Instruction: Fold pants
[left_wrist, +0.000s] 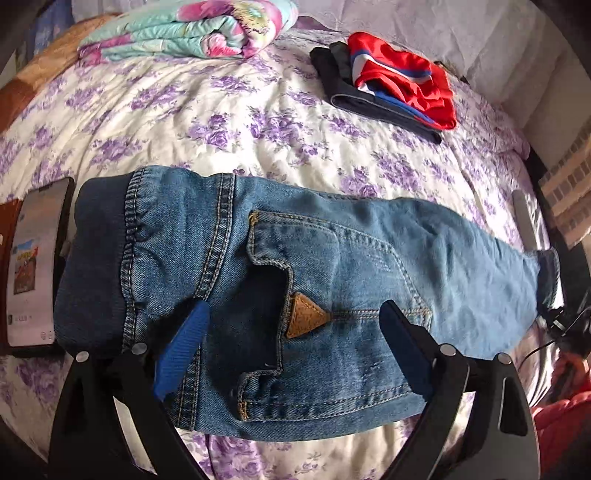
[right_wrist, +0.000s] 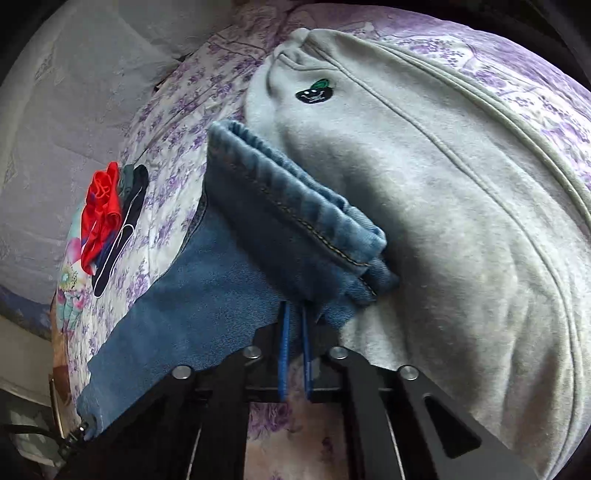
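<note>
Blue jeans (left_wrist: 369, 258) lie across the flowered bedspread (left_wrist: 184, 122), dark ribbed waistband to the left, a back pocket with a brown leather triangle facing up. My left gripper (left_wrist: 291, 328) stands open over the seat of the jeans, one blue-padded finger (left_wrist: 184, 347) near the waistband seam and the other past the pocket. In the right wrist view, the cuffed leg ends (right_wrist: 295, 206) are bunched in front of my right gripper (right_wrist: 294, 310), which is shut on the denim just below the cuffs. Its fingertips are hidden under the cloth.
Grey sweatpants (right_wrist: 443, 221) lie right beside the jeans' cuffs. A stack of folded red, blue and black clothes (left_wrist: 391, 81) sits at the far side of the bed, a rolled floral blanket (left_wrist: 192, 29) beyond. A phone (left_wrist: 33, 269) lies by the waistband.
</note>
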